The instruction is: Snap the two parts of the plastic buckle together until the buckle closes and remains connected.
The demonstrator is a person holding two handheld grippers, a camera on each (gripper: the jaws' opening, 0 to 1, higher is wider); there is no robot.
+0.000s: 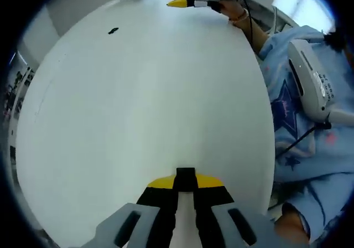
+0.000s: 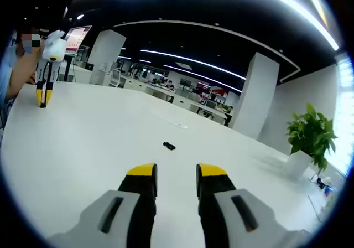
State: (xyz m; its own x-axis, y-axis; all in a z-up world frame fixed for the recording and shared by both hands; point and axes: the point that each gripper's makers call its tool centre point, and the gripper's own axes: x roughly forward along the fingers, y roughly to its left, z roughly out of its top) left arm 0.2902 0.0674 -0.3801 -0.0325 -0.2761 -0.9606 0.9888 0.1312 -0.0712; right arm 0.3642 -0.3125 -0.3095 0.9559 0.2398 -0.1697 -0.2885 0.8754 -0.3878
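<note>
Left gripper (image 1: 185, 177): jaws pinched together on a small black buckle part (image 1: 185, 174) at the yellow tips, low over the white table (image 1: 138, 109). Right gripper (image 2: 176, 176): jaws stood narrowly apart, empty, touching nothing. Second black buckle part (image 2: 168, 145) lay on the table well ahead of it.

White table (image 2: 83, 143), dark-ceilinged office

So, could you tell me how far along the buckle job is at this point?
It has barely started. The left gripper is shut on a black buckle piece. The right gripper is open and holds nothing. The other black piece lies loose on the white table; it must be picked up and the two snapped together.
</note>
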